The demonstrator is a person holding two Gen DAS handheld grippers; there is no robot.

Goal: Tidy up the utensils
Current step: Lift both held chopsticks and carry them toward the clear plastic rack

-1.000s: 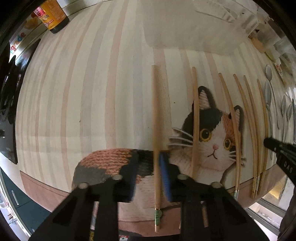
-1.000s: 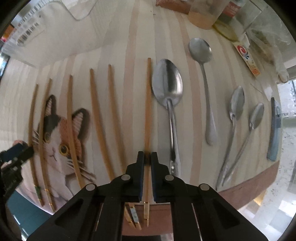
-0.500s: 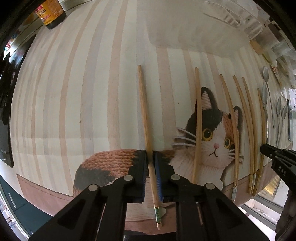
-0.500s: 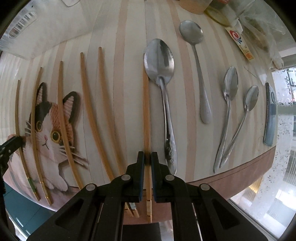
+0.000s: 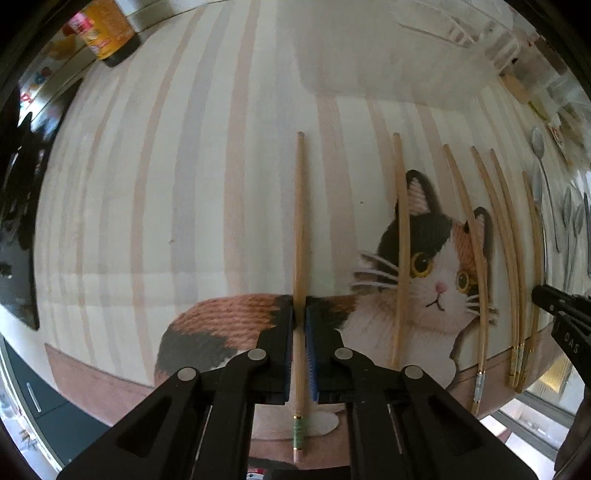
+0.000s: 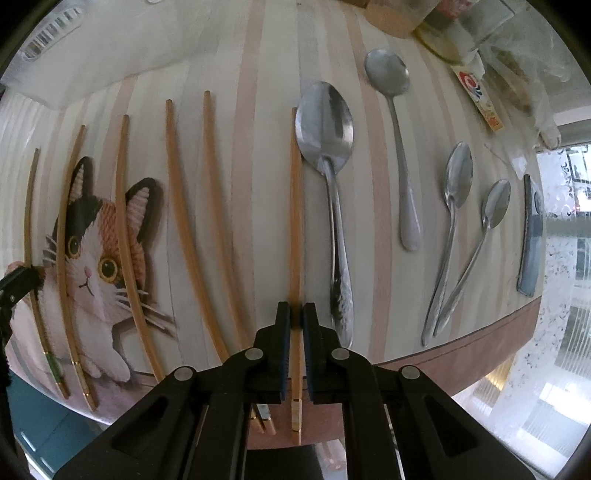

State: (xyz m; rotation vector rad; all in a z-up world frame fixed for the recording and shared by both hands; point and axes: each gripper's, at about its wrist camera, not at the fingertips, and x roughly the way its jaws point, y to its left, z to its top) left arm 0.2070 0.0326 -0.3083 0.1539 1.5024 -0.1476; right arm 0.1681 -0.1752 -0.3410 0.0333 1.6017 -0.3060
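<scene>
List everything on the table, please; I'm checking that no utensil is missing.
chopsticks: six, wooden, side by side on the mat
spoons: four, silver, right of the chopsticks
grey flat item: one, right edge
mat: one, striped with a cat print, under the utensils
bottle: one, dark with yellow label, far left corner
clear container: one, far edge
left gripper: black, just closed on the leftmost chopstick
right gripper: black, shut on the rightmost chopstick
</scene>
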